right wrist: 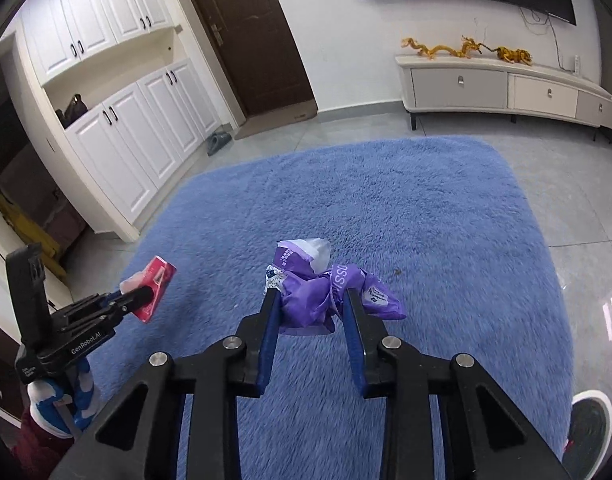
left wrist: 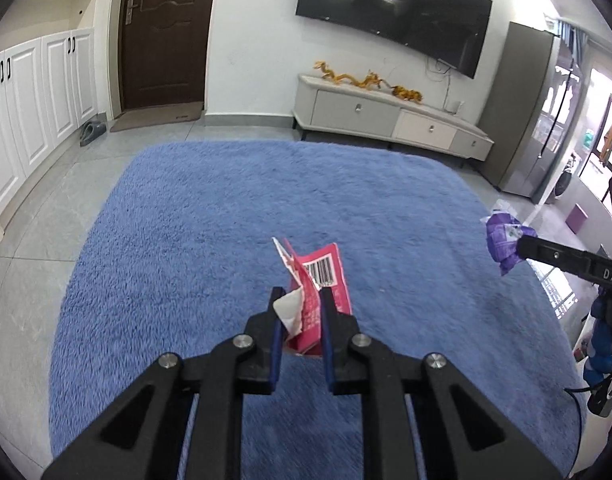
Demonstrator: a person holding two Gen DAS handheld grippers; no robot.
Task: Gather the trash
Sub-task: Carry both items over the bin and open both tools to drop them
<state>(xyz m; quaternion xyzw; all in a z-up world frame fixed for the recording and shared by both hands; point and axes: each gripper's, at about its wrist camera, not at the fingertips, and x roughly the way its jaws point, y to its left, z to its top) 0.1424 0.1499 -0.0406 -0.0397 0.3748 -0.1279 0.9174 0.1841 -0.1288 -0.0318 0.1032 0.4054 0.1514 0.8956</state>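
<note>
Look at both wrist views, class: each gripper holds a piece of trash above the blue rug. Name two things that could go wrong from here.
1. The left gripper pinches the torn pink packet only at its lower part; the loose white flap could tear away or the packet could slip out.
2. The right gripper clamps the crumpled purple wrapper with much of it bulging outside the fingers, so it might work loose and drop back onto the blue rug. No bin is visible in either view.

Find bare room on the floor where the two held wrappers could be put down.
The blue rug is bare between the jaws and the TV cabinet. Grey tiles beside the white cupboards are free. Slippers and a doormat crowd the door.
</note>
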